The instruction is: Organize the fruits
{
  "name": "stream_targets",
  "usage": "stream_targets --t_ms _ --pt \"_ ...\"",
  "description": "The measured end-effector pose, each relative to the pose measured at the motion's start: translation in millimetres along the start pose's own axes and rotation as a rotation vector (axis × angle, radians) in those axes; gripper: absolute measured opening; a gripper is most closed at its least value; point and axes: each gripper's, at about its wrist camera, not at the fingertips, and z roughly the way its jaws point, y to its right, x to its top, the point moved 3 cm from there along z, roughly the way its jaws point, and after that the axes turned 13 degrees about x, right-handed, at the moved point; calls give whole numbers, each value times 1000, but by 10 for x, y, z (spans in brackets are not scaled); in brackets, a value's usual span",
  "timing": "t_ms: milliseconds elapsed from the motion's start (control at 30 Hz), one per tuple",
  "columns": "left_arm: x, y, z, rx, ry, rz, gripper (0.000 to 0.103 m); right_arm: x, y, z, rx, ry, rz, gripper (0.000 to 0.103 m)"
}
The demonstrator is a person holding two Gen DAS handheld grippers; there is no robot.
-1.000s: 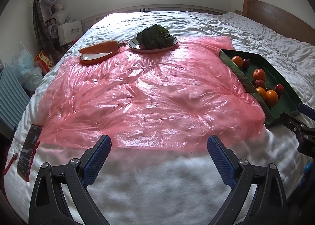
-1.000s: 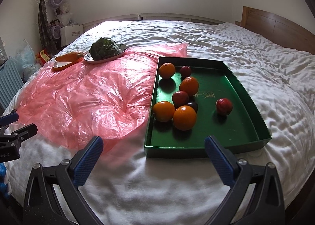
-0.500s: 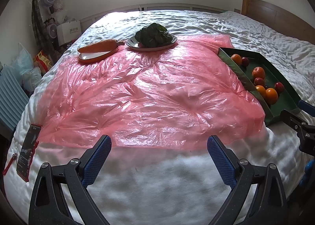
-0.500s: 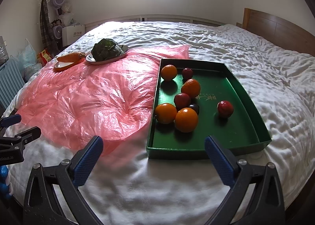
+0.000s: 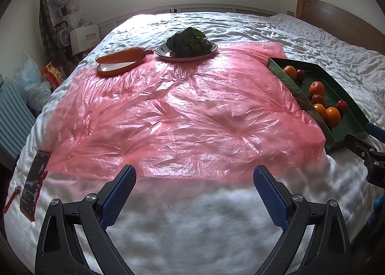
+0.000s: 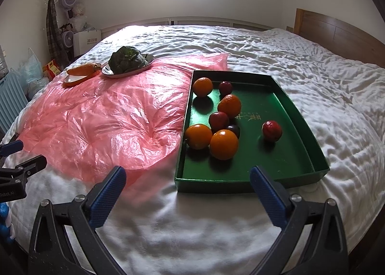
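Barely anything has shifted since a second ago: your two wrist cameras have crept a touch closer to the bed, and the fruit hasn't budged.

Left wrist view: your left gripper (image 5: 194,182) hangs over the white duvet (image 5: 192,214) with its blue pads spread wide and nothing between them. Ahead lies the pink plastic sheet (image 5: 168,116), with a carrot (image 5: 120,55) on an orange dish (image 5: 115,69) and leafy greens (image 5: 189,42) on a plate (image 5: 182,57) at its far edge. Off to the right you can see the green tray (image 5: 346,104), and a phone (image 5: 33,183) sits at the left edge of the bed.

Right wrist view: your right gripper (image 6: 187,182) is also wide apart and holding nothing, pointed at the tray's near wall. Inside it are four oranges (image 6: 224,144) and some dark red plums (image 6: 218,121), most bunched toward the left side, with one red plum (image 6: 272,131) off alone on the right.
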Motion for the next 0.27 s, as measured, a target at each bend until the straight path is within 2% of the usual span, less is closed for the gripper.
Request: stream_targets --t_ms 267 --pt "-16 -21 25 -5 -6 -4 96 -13 -27 26 -3 -5 -2 103"
